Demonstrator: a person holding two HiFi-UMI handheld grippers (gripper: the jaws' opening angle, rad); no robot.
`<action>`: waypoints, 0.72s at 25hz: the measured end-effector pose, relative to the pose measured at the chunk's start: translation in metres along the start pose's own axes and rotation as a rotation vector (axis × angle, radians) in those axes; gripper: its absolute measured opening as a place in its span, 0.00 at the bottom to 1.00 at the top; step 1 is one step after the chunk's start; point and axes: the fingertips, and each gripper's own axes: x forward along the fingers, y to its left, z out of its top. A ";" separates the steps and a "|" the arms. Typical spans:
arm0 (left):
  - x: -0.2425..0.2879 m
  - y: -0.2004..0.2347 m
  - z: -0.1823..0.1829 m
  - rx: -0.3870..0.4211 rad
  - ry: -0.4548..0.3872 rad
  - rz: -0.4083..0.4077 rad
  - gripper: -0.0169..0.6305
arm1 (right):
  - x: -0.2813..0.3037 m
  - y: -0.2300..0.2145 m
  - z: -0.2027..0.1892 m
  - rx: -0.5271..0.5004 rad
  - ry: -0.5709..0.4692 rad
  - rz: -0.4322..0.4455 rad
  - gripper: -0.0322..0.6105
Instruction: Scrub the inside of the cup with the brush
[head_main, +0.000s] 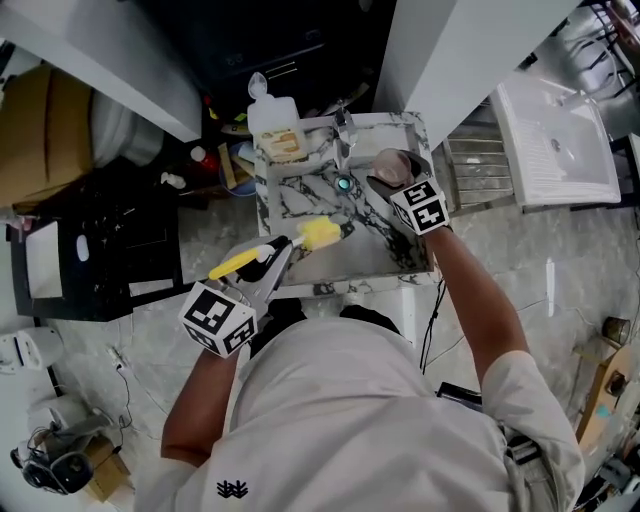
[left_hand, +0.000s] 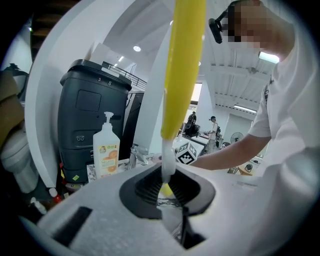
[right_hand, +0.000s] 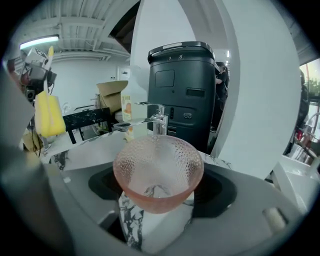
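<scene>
Closest under my head camera is the white shirt (head_main: 340, 400); beyond it both tools sit over the marble sink (head_main: 405, 125). My left gripper (head_main: 282, 252) has its fingers clamped tight on the yellow brush (head_main: 320, 234), sponge head out over the basin. My right gripper (head_main: 392, 183) holds the pink dimpled glass cup (right_hand: 158, 172) beside the faucet (head_main: 344, 140), fingers spread wide against its sides. Brush and cup are near but apart.
</scene>
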 end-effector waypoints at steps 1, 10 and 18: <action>0.001 -0.003 0.001 0.002 -0.005 -0.001 0.08 | -0.007 0.005 0.000 -0.005 -0.001 0.007 0.67; 0.003 -0.022 0.002 0.008 -0.034 0.007 0.08 | -0.059 0.071 -0.006 -0.086 0.021 0.113 0.67; 0.006 -0.038 0.009 0.027 -0.047 -0.004 0.08 | -0.081 0.117 -0.009 -0.200 0.046 0.171 0.67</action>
